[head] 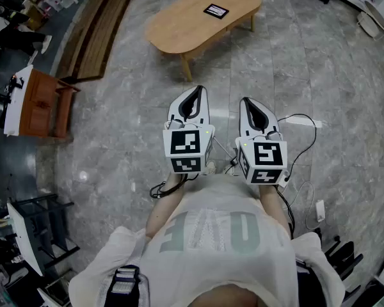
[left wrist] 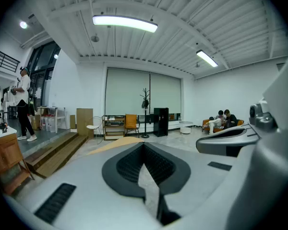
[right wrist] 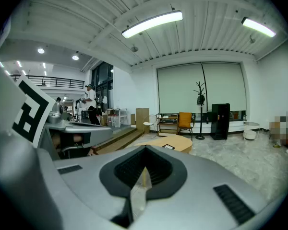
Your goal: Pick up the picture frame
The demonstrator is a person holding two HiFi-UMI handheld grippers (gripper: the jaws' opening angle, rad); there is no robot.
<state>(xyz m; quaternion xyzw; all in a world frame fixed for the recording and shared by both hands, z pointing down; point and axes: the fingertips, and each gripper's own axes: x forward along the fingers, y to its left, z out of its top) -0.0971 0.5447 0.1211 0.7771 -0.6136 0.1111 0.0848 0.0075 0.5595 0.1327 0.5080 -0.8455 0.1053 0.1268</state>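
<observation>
The picture frame (head: 216,10) is small, dark-edged and lies flat on an oval wooden coffee table (head: 179,27) some way ahead of me on the marble floor. In the right gripper view the picture frame (right wrist: 168,147) shows on the table (right wrist: 180,142) just above the jaws. In the left gripper view only a tan edge of the table (left wrist: 110,145) shows. My left gripper (head: 196,93) and right gripper (head: 246,102) are held side by side in front of my body, pointing toward the table, far short of it. Both are shut with nothing between their jaws (left wrist: 144,146) (right wrist: 145,151).
A wooden cabinet (head: 43,104) stands at the left, with low wooden steps (head: 96,31) beyond it. Cables (head: 302,171) trail on the floor at my right. A black rack (head: 35,232) stands at lower left. People sit on a sofa (left wrist: 224,120) far off; a person (left wrist: 23,104) stands at the left.
</observation>
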